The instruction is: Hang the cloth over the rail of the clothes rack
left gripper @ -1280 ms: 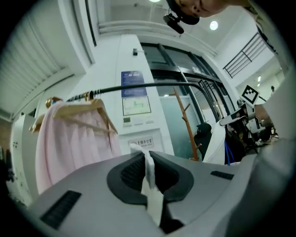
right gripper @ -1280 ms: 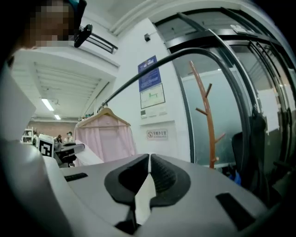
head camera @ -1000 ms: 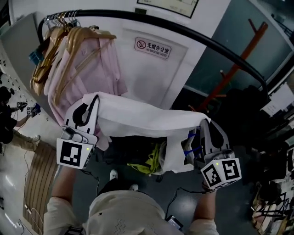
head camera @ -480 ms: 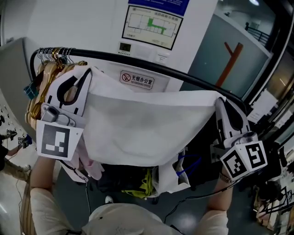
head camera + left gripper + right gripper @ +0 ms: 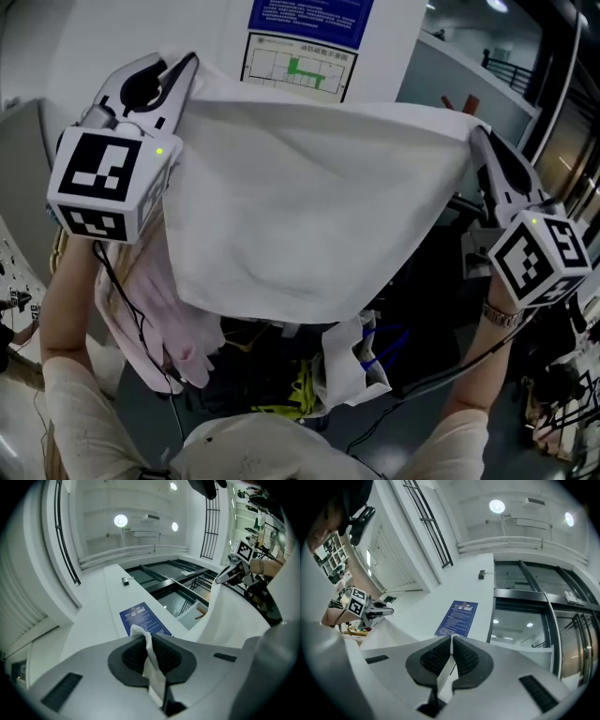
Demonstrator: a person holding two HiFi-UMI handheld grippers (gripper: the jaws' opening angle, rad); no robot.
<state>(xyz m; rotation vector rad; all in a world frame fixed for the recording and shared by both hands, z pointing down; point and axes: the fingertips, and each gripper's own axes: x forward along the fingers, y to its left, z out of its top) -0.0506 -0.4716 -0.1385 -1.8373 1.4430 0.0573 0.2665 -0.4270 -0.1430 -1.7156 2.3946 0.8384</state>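
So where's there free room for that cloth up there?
No bare stretch shows: the white cloth, pinched and spread between the left gripper and right gripper, hides the rail. Pink garments crowd the left under it; clutter sits beneath the middle.

Head view dim, its lower half in deep shadow. Both gripper views bright, lit by glaring round ceiling lamps [image 5: 121,521]. Strong fisheye bending, dark corners.

The cloth [image 5: 309,206] is soft, matt white fabric, faintly creased. The left gripper [image 5: 143,637] and right gripper [image 5: 451,639] have smooth matt grey plastic shells with ribbed black pads [image 5: 433,658]. The pink garment [image 5: 178,328] is thin matt fabric.
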